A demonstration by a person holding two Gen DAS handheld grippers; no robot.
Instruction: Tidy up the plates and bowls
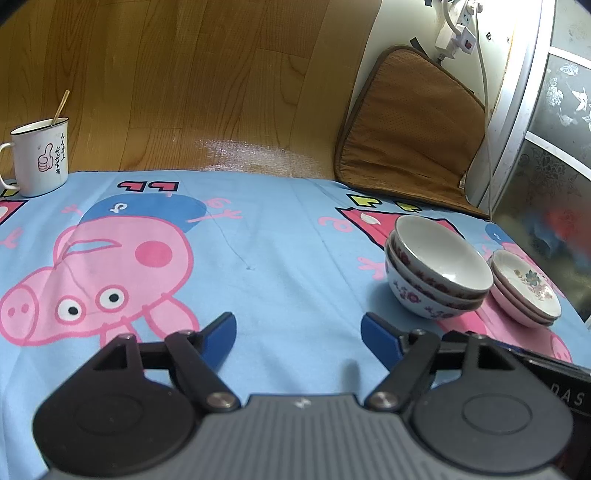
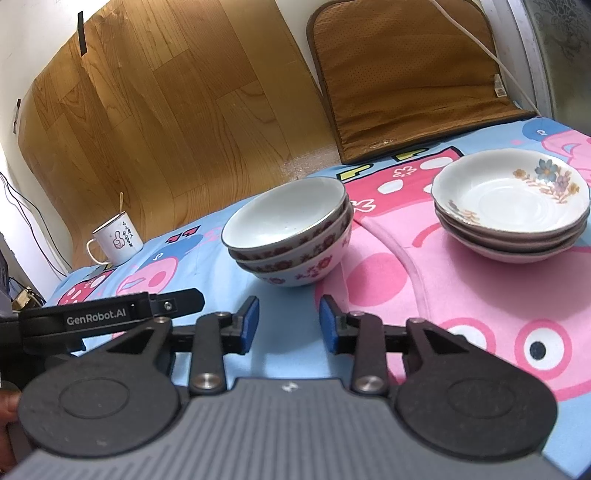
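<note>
Bowls (image 2: 288, 236) nested centre frame, plates (image 2: 509, 214) stacked right on cartoon-print worktop (image 2: 461, 295); left gripper (image 1: 298, 338) and right gripper (image 2: 288, 323) both open, empty, near; sorting apparently complete, next move likely withdrawal or final nudge.

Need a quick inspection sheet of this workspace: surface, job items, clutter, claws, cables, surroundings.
Surface: blue cartoon-pig cloth, lying flat.
Job's things: stack of floral bowls, nested, upright; stack of shallow plates beside it, apart from it.
Clutter: white enamel mug with a stick inside, at the far edge.
Claws: left claw open, empty; right claw open, empty, short of the bowls.
Cables: white cord from a wall power strip.
Surroundings: wood-pattern sheet on the wall; brown mat leaning there.
</note>
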